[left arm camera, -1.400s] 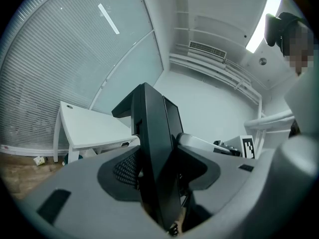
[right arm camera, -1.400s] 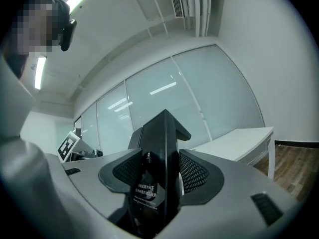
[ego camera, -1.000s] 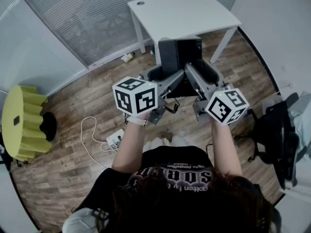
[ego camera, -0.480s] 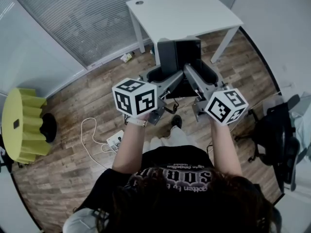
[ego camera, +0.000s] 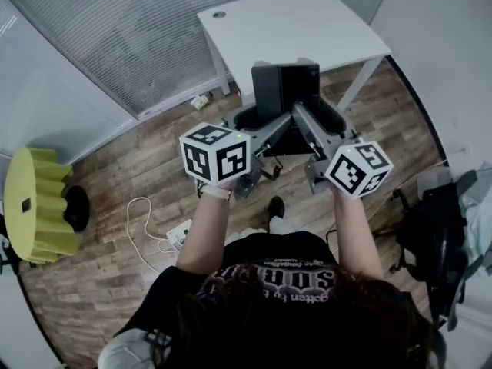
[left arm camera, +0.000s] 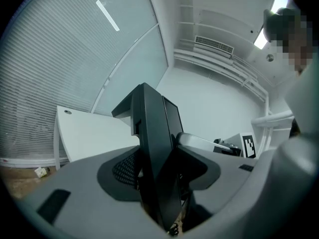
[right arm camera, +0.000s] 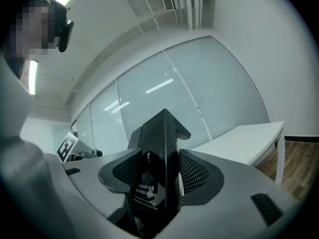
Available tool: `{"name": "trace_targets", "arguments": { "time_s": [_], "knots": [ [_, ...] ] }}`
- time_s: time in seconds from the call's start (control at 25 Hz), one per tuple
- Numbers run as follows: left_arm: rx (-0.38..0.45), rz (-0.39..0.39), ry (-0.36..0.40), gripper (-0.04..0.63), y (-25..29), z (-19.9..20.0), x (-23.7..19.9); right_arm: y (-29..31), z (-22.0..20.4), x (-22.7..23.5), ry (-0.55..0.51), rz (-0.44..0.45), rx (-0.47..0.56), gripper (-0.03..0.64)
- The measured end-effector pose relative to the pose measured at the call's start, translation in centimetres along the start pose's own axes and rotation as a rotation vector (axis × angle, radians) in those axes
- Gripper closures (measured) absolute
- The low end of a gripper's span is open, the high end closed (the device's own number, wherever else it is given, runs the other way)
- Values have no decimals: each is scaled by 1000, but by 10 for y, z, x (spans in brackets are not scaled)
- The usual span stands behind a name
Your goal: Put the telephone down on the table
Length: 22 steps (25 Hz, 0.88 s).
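You are stepping nearer the tabletop (ego camera: 300, 25), left claw (left arm camera: 158, 173) and right claw (right arm camera: 158, 176) both clamping the telephone (ego camera: 284, 89), so the set-down is approaching

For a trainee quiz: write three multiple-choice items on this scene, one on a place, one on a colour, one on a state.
1. Where is the telephone relative to the table?
A. Lying on it
B. Held in the air, off it
C. Under it, on the floor

2. What colour is the telephone?
A. Black
B. White
C. Yellow

3. How do the left gripper jaws stand?
A. Open and empty
B. Shut on nothing
C. Shut on the telephone

Answers:
1 B: the left gripper and the right gripper carry it between them, and the tabletop is bare.
2 A: its casing is black in all three views.
3 C: in the left gripper view both pads press the telephone's sides.
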<state>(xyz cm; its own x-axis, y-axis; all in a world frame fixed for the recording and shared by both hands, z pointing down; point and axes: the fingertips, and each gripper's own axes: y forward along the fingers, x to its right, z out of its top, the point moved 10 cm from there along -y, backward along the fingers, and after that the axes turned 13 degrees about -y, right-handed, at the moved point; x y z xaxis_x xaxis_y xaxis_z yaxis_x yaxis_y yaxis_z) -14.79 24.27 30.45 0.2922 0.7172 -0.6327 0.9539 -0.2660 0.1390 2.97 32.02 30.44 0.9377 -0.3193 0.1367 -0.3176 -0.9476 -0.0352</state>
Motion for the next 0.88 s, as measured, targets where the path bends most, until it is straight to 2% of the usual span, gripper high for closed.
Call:
{"name": "trace_targets", "arguments": {
  "time_s": [0.64,0.88],
  "knots": [
    [17,36,-20,374,94,54,-52,75,6,103,10,36,-20,374],
    [30,52,-28,374,111,63,-64,92,5,123,10,57,-21,374]
  ]
}}
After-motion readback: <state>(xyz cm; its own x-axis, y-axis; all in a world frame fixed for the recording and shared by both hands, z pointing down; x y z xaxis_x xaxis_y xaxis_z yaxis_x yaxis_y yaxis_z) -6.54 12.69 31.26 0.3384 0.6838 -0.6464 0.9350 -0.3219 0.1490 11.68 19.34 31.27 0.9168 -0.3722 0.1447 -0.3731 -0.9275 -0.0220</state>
